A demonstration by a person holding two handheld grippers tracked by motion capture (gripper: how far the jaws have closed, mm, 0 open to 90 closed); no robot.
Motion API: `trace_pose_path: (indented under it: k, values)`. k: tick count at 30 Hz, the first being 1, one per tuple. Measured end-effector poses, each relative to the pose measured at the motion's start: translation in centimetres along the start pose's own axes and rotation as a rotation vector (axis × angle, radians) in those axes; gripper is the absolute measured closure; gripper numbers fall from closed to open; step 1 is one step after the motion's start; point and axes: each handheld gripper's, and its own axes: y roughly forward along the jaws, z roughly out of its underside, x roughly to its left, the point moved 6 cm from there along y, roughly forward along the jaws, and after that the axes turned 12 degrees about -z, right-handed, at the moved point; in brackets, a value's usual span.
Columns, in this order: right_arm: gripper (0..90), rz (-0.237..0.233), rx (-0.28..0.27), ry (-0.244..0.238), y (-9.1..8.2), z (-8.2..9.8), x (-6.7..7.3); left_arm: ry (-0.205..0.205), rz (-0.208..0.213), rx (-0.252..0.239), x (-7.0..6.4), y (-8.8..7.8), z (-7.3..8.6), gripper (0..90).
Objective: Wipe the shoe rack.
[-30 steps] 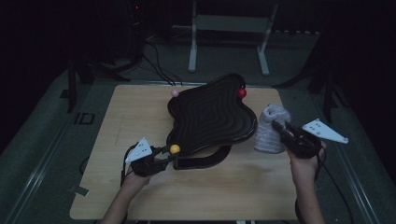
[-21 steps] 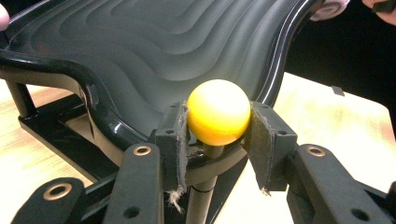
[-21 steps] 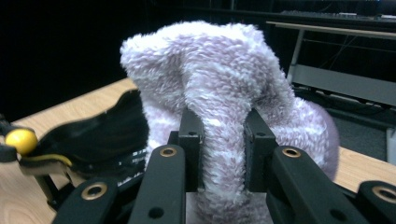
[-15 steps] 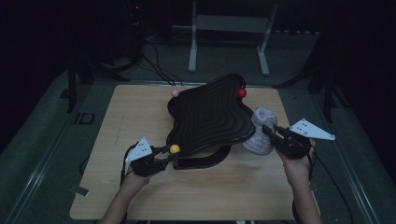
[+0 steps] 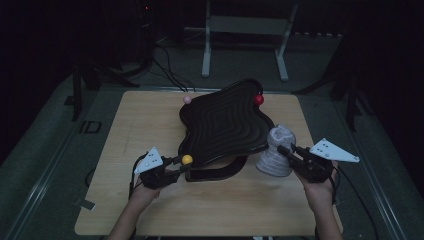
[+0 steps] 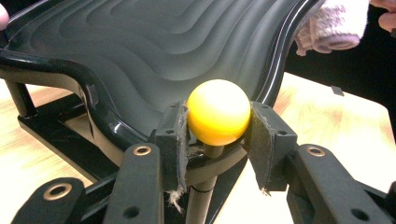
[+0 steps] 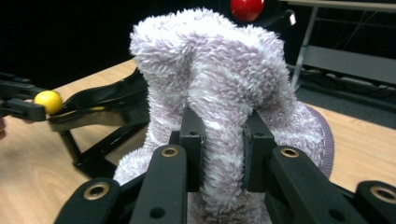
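Clamping down on the yellow ball [image 6: 217,112], the left gripper [image 5: 181,162] has that knob squarely between its two pads, one pad pressed on each side, and the ball's short stem runs down between the jaws. Just beyond the jaw tips rises the black wavy tray [image 6: 154,51], its ribbed surface sweeping up and away from this gripper, with the glossy rim curling right past the ball. Under the rim, to the near side of the jaws, the black stand [image 5: 220,172] sits on the wooden table [image 5: 150,115]. Over on the other side, the right gripper [image 5: 284,150] is pinched tight on the fluffy pale towel [image 7: 219,93], a fold of the pile squeezed between its pads and the bulk of the cloth bulging above and around the jaw tips. From the high view that towel stands bunched upright just ahead of the right jaws, touching or very nearly touching the tray's edge; which of the two cannot be told. Past the towel, up and beyond the right gripper, a red ball [image 7: 246,9] perches at the tray's far corner, and a pink ball [image 5: 187,99] marks the far corner on the left gripper's side. Both hands sit low at the near edge of the table, well apart from each other, tray between them.
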Motion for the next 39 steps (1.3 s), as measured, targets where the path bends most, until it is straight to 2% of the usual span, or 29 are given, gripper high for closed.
trace_pose_path:
  k: [1,5,8,11,17,20,23,29,32,34,36,39]
  values:
    - [74.8,-0.008,-0.004,0.0,-0.2,-0.1,0.2,-0.002,0.001,-0.001,0.0,0.0,0.0,60.4]
    - [74.7,0.012,0.005,-0.044,-0.3,-0.6,0.8,-0.004,0.005,0.002,0.0,0.0,0.0,60.5]
    - [74.8,0.013,0.028,-0.029,0.4,0.3,0.8,-0.006,0.007,0.003,0.0,0.0,0.0,60.5]
    - [74.6,-0.002,0.038,-0.021,0.4,0.6,1.2,-0.004,0.011,0.002,0.0,0.0,0.0,60.5]
    - [74.4,-0.016,-0.041,-0.043,-0.7,-1.2,2.5,-0.002,0.014,0.001,0.0,0.0,0.0,60.4]
    - [74.4,-0.022,-0.022,-0.057,0.1,-1.1,2.8,-0.003,0.017,0.003,0.1,0.0,0.0,60.5]
    - [74.4,-0.02,0.007,-0.052,1.2,-0.2,2.7,-0.003,0.019,0.002,0.1,0.0,0.0,60.5]
    - [74.4,-0.047,0.031,-0.027,1.3,0.3,3.1,-0.003,0.023,0.002,0.1,0.0,0.0,60.5]
    - [74.3,-0.031,0.003,-0.046,0.7,-0.4,3.4,-0.003,0.023,0.002,0.1,0.0,0.0,60.5]
    - [74.3,0.002,-0.012,-0.066,0.6,-0.6,3.3,-0.004,0.024,0.001,0.1,0.0,0.0,60.5]
    - [74.3,0.018,0.015,-0.068,1.1,0.1,3.0,-0.001,0.021,0.004,0.1,0.0,0.0,60.5]
    - [74.3,0.012,0.048,-0.045,1.9,1.5,3.0,-0.003,0.022,0.005,0.1,0.0,0.0,60.5]
